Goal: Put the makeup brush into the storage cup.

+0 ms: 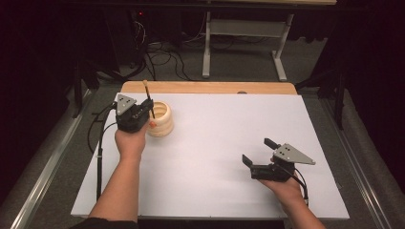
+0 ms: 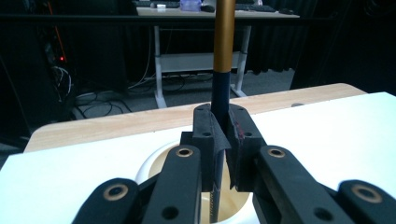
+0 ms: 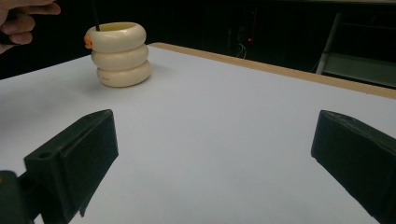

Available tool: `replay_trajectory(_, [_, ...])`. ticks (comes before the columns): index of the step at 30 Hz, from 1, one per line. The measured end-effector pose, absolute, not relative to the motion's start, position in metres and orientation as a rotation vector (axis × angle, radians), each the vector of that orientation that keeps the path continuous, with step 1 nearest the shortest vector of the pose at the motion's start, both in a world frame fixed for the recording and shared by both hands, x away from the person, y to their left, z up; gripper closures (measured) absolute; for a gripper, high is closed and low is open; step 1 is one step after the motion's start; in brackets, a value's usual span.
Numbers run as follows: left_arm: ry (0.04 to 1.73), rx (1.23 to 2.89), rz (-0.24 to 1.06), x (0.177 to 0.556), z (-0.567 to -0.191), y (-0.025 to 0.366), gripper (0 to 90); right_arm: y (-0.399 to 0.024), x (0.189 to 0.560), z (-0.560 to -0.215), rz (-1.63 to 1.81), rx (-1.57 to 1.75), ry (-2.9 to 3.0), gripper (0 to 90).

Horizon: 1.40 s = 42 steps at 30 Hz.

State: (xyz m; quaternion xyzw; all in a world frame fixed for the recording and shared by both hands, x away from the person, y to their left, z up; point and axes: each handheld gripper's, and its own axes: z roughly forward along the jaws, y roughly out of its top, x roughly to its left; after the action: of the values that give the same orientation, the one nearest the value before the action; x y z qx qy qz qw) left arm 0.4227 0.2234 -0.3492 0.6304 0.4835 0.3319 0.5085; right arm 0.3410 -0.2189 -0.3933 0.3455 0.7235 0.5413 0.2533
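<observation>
Currently your left claw (image 1: pixel 143 113) grips a dark, gold-banded brush (image 2: pixel 223 46) upright over the cream ringed holder (image 1: pixel 160 119), upper left of the bench (image 1: pixel 229 143).
Lower right, your right claw (image 1: pixel 260 151) hangs open and empty. Tilt the brush and it may catch the holder's rim, tipping the holder.

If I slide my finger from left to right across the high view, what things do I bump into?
Left gripper pinching a brush, then the cream ringed pot, then bare white table, then the open right gripper.
</observation>
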Motion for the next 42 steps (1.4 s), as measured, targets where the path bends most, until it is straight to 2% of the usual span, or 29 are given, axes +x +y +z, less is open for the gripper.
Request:
replay_trajectory(29, [1.181,1.592,0.731,0.426,-0.371,0.219,82.7,-0.218,0.341,-0.394,1.464,0.94,1.977,2.2])
replay_trajectory(30, [1.179,1.592,0.725,0.426,-0.371,0.219,80.0,-0.218,0.341,-0.395,1.463,0.942,1.977,2.2])
replay_trajectory(33, [1.193,1.585,0.711,0.425,-0.369,0.219,55.4,-0.217,0.342,-0.395,1.46,0.933,1.98,2.2])
replay_trajectory(36, [1.225,1.578,0.71,0.425,-0.369,0.221,37.6,-0.217,0.341,-0.395,1.458,0.932,1.984,2.2])
replay_trajectory(39, [1.247,1.573,0.707,0.425,-0.368,0.222,27.1,-0.217,0.341,-0.395,1.455,0.932,1.983,2.3])
replay_trajectory(42, [1.24,1.574,0.711,0.425,-0.367,0.223,20.5,-0.216,0.341,-0.396,1.454,0.934,1.985,2.3])
